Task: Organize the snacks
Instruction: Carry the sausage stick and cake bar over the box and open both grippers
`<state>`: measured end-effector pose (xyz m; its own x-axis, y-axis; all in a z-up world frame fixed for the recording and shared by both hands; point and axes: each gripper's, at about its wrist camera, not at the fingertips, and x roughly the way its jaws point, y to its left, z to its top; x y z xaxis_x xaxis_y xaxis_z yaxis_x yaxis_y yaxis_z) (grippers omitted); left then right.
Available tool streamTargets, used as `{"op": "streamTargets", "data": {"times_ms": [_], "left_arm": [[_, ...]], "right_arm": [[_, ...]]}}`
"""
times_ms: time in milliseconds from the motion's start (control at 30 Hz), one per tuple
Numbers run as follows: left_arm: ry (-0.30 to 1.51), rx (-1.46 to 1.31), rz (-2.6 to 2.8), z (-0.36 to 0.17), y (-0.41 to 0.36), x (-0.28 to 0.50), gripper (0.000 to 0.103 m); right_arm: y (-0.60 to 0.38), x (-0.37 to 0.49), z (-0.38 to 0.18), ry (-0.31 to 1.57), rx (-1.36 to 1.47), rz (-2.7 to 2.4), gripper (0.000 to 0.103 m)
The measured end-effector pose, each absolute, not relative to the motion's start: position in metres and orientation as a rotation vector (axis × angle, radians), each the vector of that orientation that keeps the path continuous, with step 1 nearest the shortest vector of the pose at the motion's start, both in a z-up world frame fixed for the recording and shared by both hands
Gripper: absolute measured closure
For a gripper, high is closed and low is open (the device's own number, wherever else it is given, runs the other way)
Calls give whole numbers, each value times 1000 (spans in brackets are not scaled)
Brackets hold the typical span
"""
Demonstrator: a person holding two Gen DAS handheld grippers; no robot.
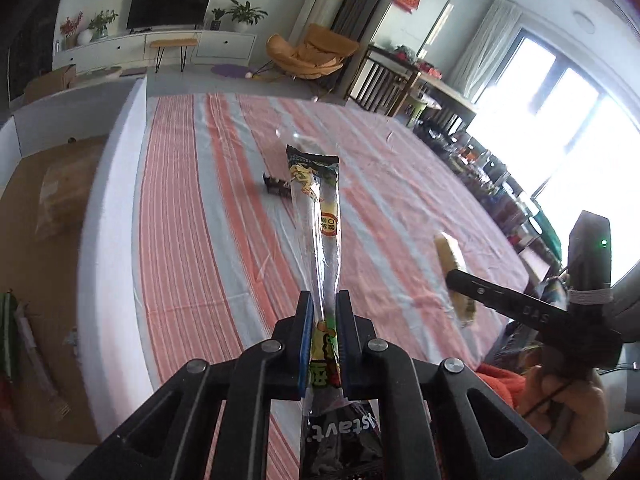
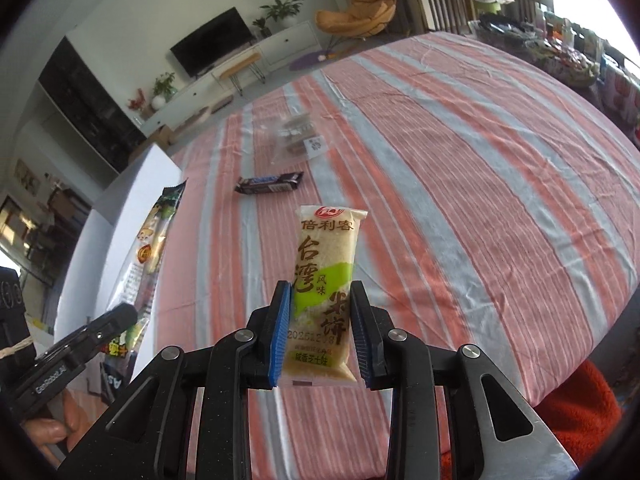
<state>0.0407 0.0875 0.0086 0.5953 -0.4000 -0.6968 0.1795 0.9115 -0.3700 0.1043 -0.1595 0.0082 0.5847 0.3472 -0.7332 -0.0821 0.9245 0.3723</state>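
Snacks are split between the two grippers and the desk. The left gripper (image 1: 323, 300) has its jaws clamped on a long, narrow snack stick (image 1: 316, 216) in a clear wrapper with dark printed ends; the pack stands out well beyond the jaws, lifted clear of the striped cloth (image 1: 192, 200) that covers the desk. The right gripper (image 2: 320, 292) has its jaws pressed against both long edges of a rice cracker pack (image 2: 326, 276), pale with a green patch and brown characters, its upper half rising past the jaws and its lower end hanging between them. This pack is also off the cloth.

Ahead of both sets of jaws, a dark chocolate bar (image 2: 269, 184) lies flat on the cloth, and farther beyond it sits a clear bag of small snacks (image 2: 298, 136), somewhat blurred. In the right wrist view the left gripper and its stick appear to the left of the jaws, with a hand (image 2: 48, 432) beneath it.
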Motion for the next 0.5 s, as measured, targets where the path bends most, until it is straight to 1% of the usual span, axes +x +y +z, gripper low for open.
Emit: {"op": "streamTargets", "data": {"times_ms": [133,267,400,500], "left_arm": [[782,-348,-344,53,125,12,93],[709,-380,-240,81,182,-3,92],[684,-390,-53,84,251,-9,92],[699,-388,97,68,302,-15,92]], "right_arm": [[-123,97,43,862,296,358,73],[-68,93,75,831,286,504,73],[5,89,97,837,249,677,73],[61,86,101,847,200,776,73]]}}
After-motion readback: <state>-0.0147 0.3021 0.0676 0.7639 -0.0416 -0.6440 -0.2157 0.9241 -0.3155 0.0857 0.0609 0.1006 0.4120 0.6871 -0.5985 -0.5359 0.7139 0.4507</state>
